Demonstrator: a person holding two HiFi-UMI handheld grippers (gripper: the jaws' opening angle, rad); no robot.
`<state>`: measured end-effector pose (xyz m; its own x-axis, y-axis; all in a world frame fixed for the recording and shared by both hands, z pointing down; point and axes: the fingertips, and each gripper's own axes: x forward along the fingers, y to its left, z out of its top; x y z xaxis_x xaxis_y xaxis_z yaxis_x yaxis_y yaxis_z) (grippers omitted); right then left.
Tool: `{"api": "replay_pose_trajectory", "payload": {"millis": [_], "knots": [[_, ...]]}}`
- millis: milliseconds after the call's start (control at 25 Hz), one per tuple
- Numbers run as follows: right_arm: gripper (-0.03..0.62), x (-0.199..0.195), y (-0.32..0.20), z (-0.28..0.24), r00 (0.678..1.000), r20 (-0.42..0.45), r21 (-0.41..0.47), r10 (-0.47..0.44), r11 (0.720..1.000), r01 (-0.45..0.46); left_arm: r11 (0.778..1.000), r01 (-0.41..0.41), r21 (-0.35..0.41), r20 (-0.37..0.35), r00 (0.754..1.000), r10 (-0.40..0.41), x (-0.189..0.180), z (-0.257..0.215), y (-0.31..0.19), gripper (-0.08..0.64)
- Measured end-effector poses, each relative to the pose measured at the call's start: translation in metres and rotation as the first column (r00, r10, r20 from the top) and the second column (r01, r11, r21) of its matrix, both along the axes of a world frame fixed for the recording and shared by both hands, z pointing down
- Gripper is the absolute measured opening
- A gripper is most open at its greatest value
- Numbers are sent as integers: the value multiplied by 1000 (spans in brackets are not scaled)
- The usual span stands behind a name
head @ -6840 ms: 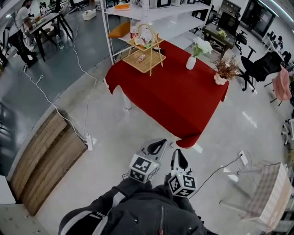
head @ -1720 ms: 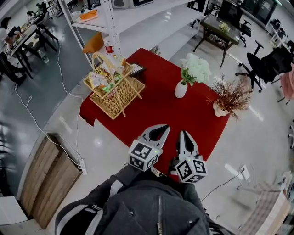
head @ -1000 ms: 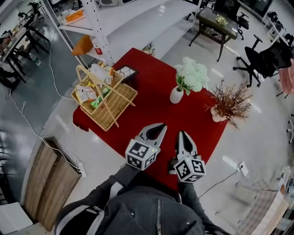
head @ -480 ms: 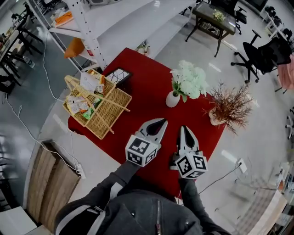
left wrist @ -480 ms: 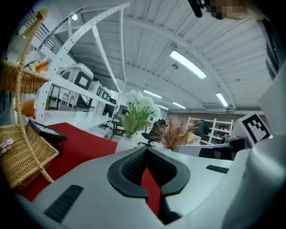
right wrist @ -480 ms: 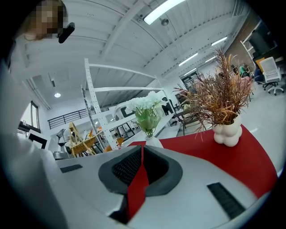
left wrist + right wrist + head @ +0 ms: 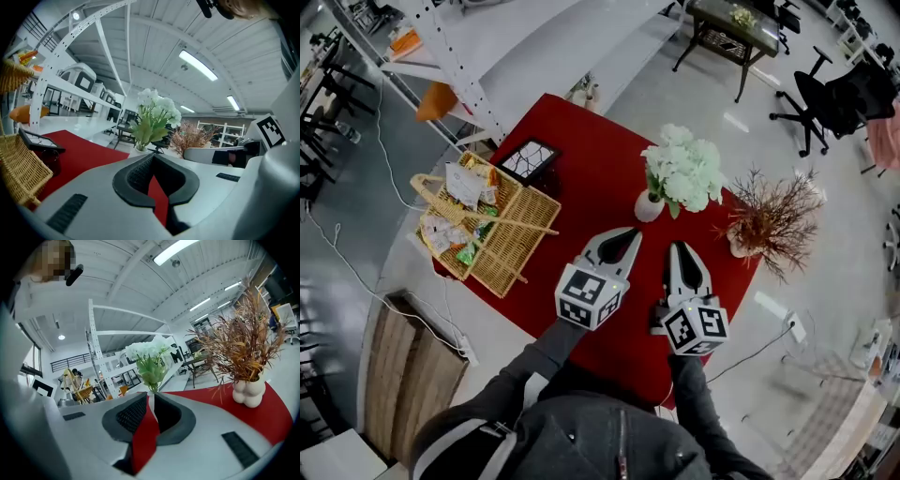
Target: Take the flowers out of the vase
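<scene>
White flowers (image 7: 680,173) with green leaves stand upright in a small white vase (image 7: 649,206) on the red-covered table (image 7: 581,141). Both grippers hover over the table's near part, side by side, pointing at the vase and still short of it. My left gripper (image 7: 625,236) is shut and holds nothing; in the left gripper view the flowers (image 7: 157,110) rise just beyond its tips (image 7: 152,155). My right gripper (image 7: 682,251) is shut and empty too, with the flowers (image 7: 147,352) straight ahead of its tips (image 7: 152,393).
A dried brown plant (image 7: 773,211) in a knobbly white vase (image 7: 248,392) stands right of the flowers. A wicker basket (image 7: 483,220) of packets sits at the table's left, a dark framed picture (image 7: 528,159) behind it. White shelving (image 7: 441,47), chairs and desks stand beyond.
Both grippers have moved forward over the red table, closer to the flower vase. Their jaws have stayed shut. The basket has slid leftward in the head view.
</scene>
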<state>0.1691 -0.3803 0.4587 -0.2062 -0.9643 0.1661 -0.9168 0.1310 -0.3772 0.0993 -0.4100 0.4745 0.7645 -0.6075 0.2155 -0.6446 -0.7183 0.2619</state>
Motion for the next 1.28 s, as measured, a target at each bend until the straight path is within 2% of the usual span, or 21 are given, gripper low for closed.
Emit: {"api": "replay_pose_trajectory", "payload": {"millis": [320,480,680,1000,1280], "knots": [[28,-5,-29,-10,1000,-4,41,-27,999,28,1000,-9,5,1,1000,9,5,1,-26,9],[147,-10,-41,-11,998,17,60,-66,996,65,1000,-3,2,-10,1000,3,4,-1,-38,9],[230,-12,-58,-4,998,-16,48,-66,997,66,1000,0,-1,-10,1000,0,3,0,-51,9],[238,-13,-77,0,998,-33,67,-55,996,57,1000,-7,-20,-2,1000,7,4,11,-67,9],[238,-12,-93,-5,999,-24,120,-39,992,42,999,-7,-33,-2,1000,7,3,17,-80,9]]}}
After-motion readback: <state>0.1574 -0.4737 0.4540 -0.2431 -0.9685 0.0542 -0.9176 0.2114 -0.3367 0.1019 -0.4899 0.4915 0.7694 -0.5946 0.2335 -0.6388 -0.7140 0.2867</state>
